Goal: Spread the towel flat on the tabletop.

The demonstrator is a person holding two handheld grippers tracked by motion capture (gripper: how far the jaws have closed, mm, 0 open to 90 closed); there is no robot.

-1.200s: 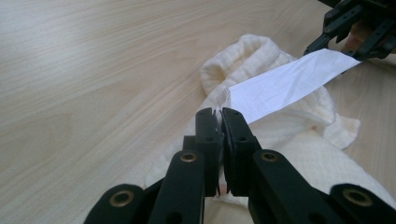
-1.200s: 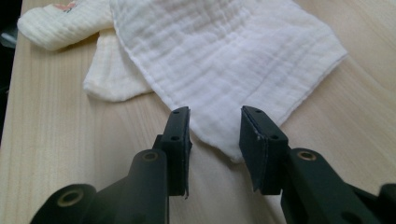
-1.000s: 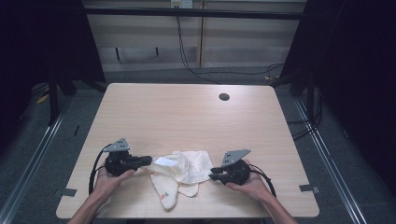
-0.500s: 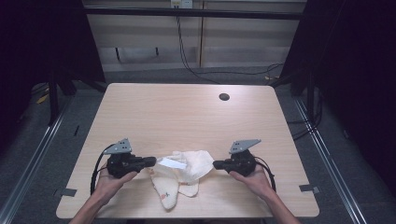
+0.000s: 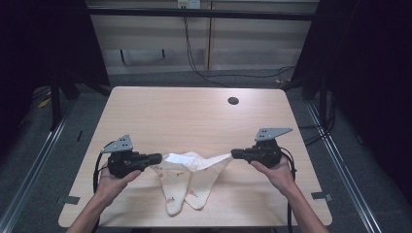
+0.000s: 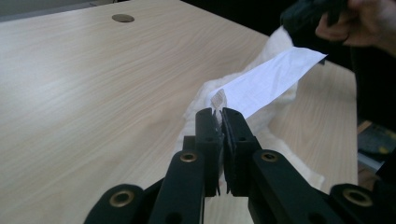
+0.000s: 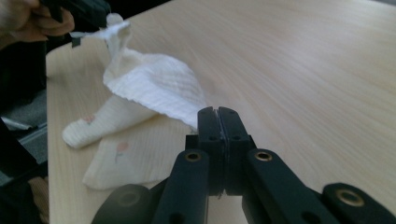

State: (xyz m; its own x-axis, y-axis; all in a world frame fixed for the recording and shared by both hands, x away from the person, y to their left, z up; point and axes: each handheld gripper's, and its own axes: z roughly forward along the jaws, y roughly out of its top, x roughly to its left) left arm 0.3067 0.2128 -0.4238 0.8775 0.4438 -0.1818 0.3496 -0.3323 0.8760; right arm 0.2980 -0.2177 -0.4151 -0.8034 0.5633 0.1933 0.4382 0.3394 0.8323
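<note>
A small white garment (image 5: 187, 187) with faint pink prints hangs stretched between my two grippers over the near part of the wooden table (image 5: 194, 116). Its two legs trail down onto the tabletop. My left gripper (image 5: 158, 158) is shut on the garment's left end. In the left gripper view the jaws (image 6: 219, 112) pinch an edge with a small tag, and a white band of cloth (image 6: 271, 79) runs taut toward the other hand. My right gripper (image 5: 234, 154) is shut on the right end. In the right gripper view the jaws (image 7: 218, 112) clamp a corner of the ribbed white cloth (image 7: 154, 86).
A round cable hole (image 5: 233, 101) sits in the far right part of the table. Bare tabletop lies beyond the garment. Dark floor, metal rails and cables surround the table. The person's forearms come in from the near edge.
Both grippers have risen. The right one shut on the garment's right end and moved right, pulling the crumpled cloth out taut and off the table.
</note>
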